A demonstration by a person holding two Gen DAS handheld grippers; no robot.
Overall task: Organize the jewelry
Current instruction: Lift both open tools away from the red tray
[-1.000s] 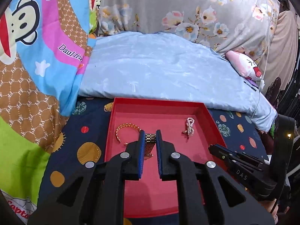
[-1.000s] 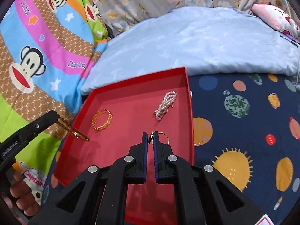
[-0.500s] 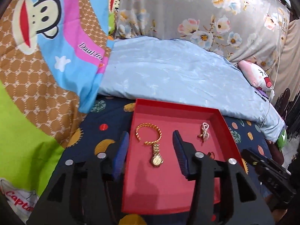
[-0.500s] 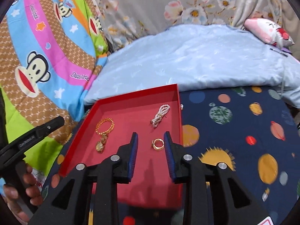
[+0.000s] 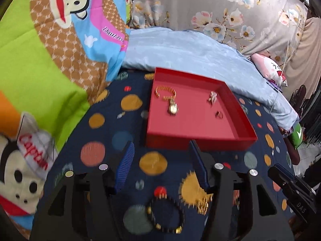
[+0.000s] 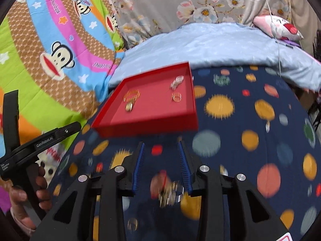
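Observation:
A red tray point(image 5: 170, 140) lies on the dark planet-print sheet. In it are a gold bracelet point(image 5: 165, 92), a gold watch point(image 5: 173, 108), a pearl piece point(image 5: 212, 97) and a ring point(image 5: 219, 114). My left gripper point(image 5: 162, 146) hovers in front of the tray, jaws opening with nothing between them. A black bead bracelet point(image 5: 166, 214) and a gold chain point(image 5: 202, 204) lie on the sheet under it. My right gripper point(image 6: 160, 146) is also short of the tray point(image 6: 144, 128), jaws opening and empty. A blurred gold and silver piece point(image 6: 170, 194) lies on the sheet below its fingers.
A bright monkey-print quilt point(image 5: 50, 70) is heaped at the left. A pale blue blanket point(image 5: 190, 50) and a pink plush toy point(image 5: 268, 70) lie behind the tray. In the right wrist view a hand point(image 6: 24, 200) holds the left gripper point(image 6: 40, 140) at the left edge.
Both grippers let go of their pieces in the tray, the left the watch, the right the ring. They opened and drew back toward the near side of the bed.

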